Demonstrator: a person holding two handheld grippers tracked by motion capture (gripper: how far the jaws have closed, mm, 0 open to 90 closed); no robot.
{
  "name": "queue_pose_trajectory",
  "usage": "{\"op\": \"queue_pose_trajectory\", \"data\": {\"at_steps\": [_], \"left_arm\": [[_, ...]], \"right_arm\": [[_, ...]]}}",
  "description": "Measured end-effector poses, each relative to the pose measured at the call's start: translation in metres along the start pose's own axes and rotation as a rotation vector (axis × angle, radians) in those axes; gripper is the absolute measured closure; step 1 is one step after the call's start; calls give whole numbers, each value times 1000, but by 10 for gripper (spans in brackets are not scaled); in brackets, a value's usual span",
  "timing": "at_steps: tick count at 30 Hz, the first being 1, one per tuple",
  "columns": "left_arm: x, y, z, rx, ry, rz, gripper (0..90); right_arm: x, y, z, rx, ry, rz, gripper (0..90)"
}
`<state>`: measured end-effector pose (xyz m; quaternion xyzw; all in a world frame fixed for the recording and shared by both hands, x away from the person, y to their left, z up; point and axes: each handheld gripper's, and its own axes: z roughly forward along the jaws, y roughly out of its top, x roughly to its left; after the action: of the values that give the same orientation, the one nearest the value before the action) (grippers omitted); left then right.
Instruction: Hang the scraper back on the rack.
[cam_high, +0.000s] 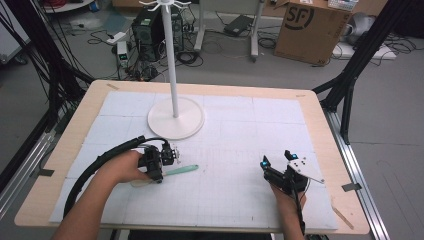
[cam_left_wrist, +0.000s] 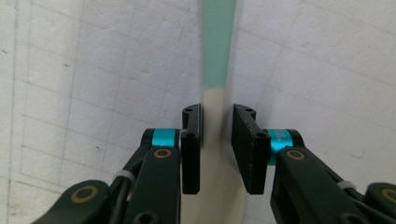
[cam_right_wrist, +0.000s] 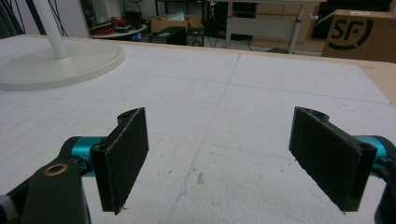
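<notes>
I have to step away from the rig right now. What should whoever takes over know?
Left gripper: low over the table mat, jaws around the beige end of the green-and-beige spatula; a small gap shows at each pad, so no firm grip yet.
Right gripper: open, holding nothing, resting at the right.
The spatula lies flat on the mat, in front of the white stand.
Done: left gripper lined up on the spatula.
Left: close the jaws and lift it.

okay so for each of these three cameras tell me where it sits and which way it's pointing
High view: above the table's near edge, looking forward and down; both forearms, left gripper, right gripper.
Left gripper view: on the left gripper, looking straight down its jaws at the spatula.
Right gripper view: on the right gripper, looking level toward the stand.
Shared: high and left views show the spatula.
</notes>
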<state>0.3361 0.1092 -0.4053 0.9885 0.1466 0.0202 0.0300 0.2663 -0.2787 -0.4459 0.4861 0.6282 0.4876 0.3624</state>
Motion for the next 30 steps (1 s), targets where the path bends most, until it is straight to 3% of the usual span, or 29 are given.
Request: {"op": "queue_pose_trajectory", "data": {"at_steps": [6,17,30], "left_arm": [[1,0,0,1,-2,1,792],[0,0,0,2,5,-6,797],[6,-12,-9,-83,19,-72,800]], "right_arm": [[0,0,0,0,0,0,190],[0,0,0,2,2,-2,190],[0,0,0,1,1,-5,190]]}}
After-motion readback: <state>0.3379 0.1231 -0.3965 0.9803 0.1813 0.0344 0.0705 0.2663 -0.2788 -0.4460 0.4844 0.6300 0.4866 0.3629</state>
